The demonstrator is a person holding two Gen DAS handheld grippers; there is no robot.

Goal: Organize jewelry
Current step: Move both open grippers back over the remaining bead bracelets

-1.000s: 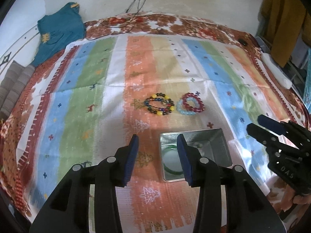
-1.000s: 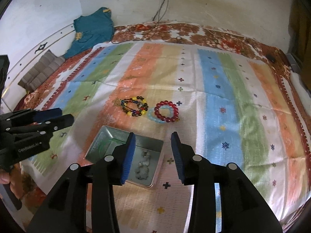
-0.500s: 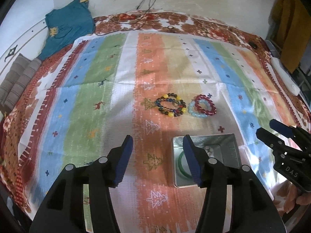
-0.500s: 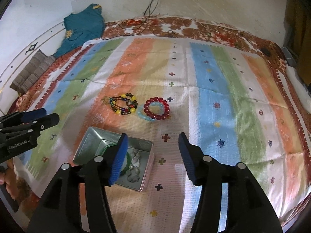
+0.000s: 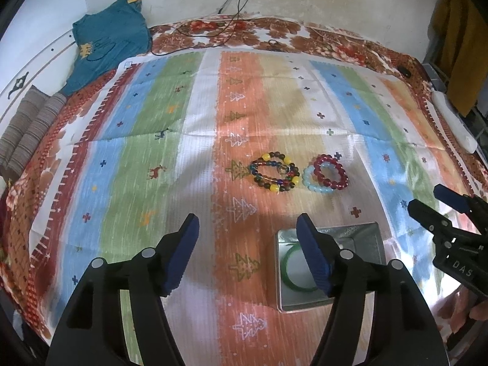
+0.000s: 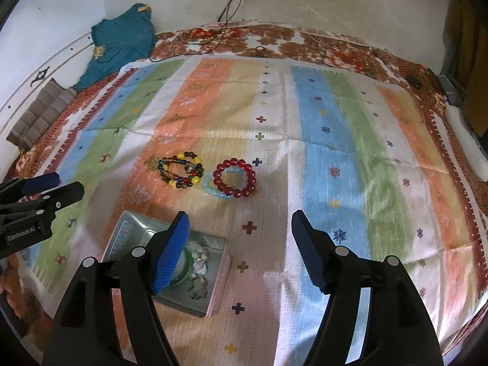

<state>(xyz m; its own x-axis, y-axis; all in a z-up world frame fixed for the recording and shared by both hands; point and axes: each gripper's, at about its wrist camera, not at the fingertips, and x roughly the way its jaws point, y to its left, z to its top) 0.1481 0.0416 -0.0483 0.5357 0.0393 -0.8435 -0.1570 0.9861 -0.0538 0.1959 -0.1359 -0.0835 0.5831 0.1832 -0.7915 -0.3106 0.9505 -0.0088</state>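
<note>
A striped cloth (image 5: 152,158) in blue, green, orange and white bands covers most of a bed, lying over a brown flowered sheet (image 5: 320,39) that shows along the far edge. At about ten o'clock in both views a teal garment (image 5: 106,45) lies crumpled against the wall, with grey folded cloth (image 5: 27,131) below it at nine o'clock.

The left gripper (image 5: 247,231) hangs above the cloth with its jaws opening and nothing between them; its blue pads (image 5: 183,256) stand well apart. The right gripper (image 6: 238,228) is likewise opening over the cloth, with nothing between its jaws. In the left view the right gripper shows at four o'clock; in the right view the left one shows at nine o'clock.

A metal tin (image 6: 128,231) sits on the cloth near the bottom centre, at five o'clock in the left view and seven o'clock in the right. Inside it lie a green bangle (image 5: 289,274) and some pale small pieces (image 6: 199,263).

Beyond the tin, near the picture centre, a bracelet of yellow and dark beads (image 6: 181,172) lies just beside a red bead bracelet (image 6: 235,180), which rests on top of a pale blue one (image 6: 213,190)
</note>
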